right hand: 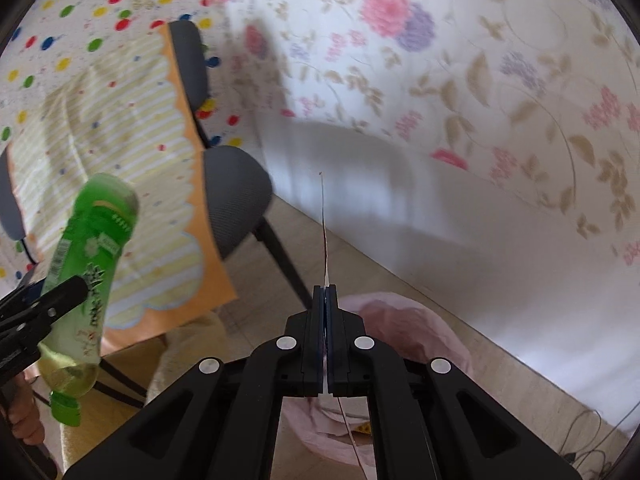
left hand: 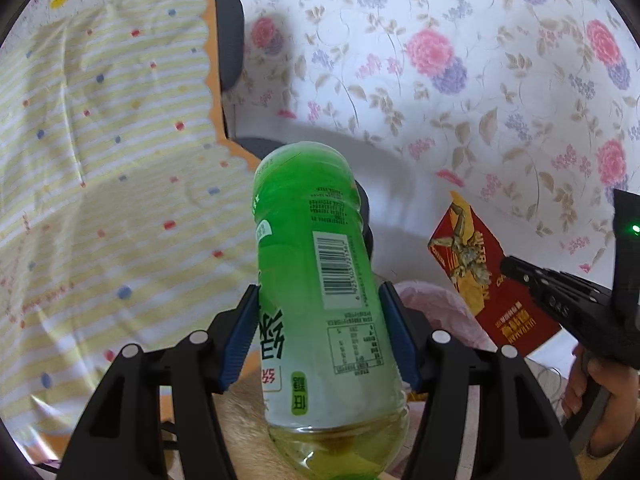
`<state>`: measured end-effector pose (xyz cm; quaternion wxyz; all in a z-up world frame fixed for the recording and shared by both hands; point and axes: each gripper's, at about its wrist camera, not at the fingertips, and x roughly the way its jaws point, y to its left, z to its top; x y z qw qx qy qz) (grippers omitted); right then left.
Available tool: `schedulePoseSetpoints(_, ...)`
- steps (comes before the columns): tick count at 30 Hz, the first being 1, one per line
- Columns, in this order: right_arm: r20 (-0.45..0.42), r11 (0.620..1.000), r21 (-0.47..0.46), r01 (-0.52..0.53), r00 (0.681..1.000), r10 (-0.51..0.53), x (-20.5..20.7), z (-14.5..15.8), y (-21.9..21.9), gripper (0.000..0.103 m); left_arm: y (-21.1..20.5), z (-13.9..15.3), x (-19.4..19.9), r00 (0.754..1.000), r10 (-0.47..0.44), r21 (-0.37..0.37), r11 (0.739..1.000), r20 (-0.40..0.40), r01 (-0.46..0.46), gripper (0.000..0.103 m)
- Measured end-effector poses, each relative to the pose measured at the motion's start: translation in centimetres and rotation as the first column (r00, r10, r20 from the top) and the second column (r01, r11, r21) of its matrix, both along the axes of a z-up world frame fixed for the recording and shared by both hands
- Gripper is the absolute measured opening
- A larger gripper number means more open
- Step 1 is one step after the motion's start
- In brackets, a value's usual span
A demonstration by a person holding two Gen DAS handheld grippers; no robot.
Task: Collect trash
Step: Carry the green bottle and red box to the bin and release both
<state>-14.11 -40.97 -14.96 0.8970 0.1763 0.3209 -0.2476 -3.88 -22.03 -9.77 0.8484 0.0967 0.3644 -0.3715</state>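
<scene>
My left gripper [left hand: 320, 328] is shut on a green plastic bottle [left hand: 320, 280], held cap-down with a little liquid inside; it also shows in the right wrist view [right hand: 86, 276]. My right gripper [right hand: 325, 300] is shut on a thin red card packet, seen edge-on [right hand: 323, 220] in its own view and face-on in the left wrist view [left hand: 480, 280]. Both grippers hover above a bin lined with a pink bag [right hand: 404, 332], which also shows in the left wrist view [left hand: 432, 308].
A grey chair [right hand: 236, 196] draped with a yellow striped cloth [right hand: 120, 152] stands to the left. A floral fabric [right hand: 480, 80] hangs behind. Tan tiled floor [right hand: 500, 368] lies below, with cables [right hand: 592, 432] at the right.
</scene>
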Motion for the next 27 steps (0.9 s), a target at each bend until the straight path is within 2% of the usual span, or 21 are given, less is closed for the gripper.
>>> schedulePoseSetpoints(4, -0.026, 0.999, 0.007, 0.039, 0.999, -0.039, 0.4, -1.8, -1.8, 0.008, -0.2, -0.7, 0.2, 1.000, 0.005, 0.021, 1.000, -0.022, -0.005, 0.059)
schedulePoseSetpoints(8, -0.010, 0.998, 0.063, 0.011, 1.000, -0.010, 0.9, -2.6, -2.2, 0.024, -0.5, -0.9, 0.3, 1.000, 0.009, 0.028, 1.000, -0.028, -0.008, 0.059)
schedulePoseSetpoints(17, 0.063, 0.998, 0.068, -0.019, 0.998, 0.015, -0.3, -0.3, -1.3, 0.025, -1.0, -1.9, -0.7, 0.998, -0.037, 0.023, 0.999, -0.049, 0.039, 0.059)
schedulePoseSetpoints(22, 0.098, 0.998, 0.058, -0.027, 0.995, 0.021, -1.2, 1.0, -0.9, 0.025, -3.0, -2.6, -2.2, 0.990, -0.120, 0.008, 0.993, -0.069, 0.120, 0.059)
schedulePoseSetpoints(27, 0.134, 0.999, 0.041, -0.002, 0.991, -0.004, -3.2, 2.3, -1.6, 0.025, -7.0, -3.2, -4.1, 0.970, -0.228, 0.013, 0.973, -0.081, 0.230, 0.059)
